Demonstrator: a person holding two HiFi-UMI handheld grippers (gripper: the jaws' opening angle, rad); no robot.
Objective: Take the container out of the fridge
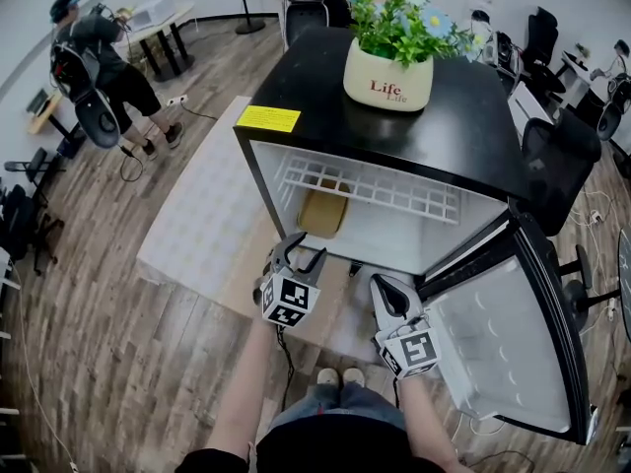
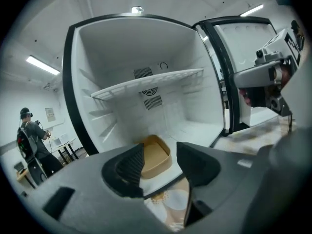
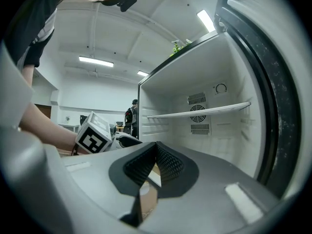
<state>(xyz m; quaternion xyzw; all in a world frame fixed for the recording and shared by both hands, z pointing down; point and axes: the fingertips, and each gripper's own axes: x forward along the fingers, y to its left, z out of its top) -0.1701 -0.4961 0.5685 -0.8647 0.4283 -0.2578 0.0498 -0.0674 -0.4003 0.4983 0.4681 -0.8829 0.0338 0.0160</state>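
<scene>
A shallow tan container lies on the floor of the open mini fridge, under the white wire shelf. In the left gripper view the container shows just beyond and between the jaws. My left gripper is open and empty, in front of the fridge mouth and short of the container. To its right, my right gripper is shut with nothing in it, beside the open door. In the right gripper view the fingertips meet, and the left gripper's marker cube shows at the left.
The fridge door swings open to the right. A cream flower pot stands on the black fridge top. A pale mat covers the wood floor to the left. A person stands far left; office chairs sit at the right.
</scene>
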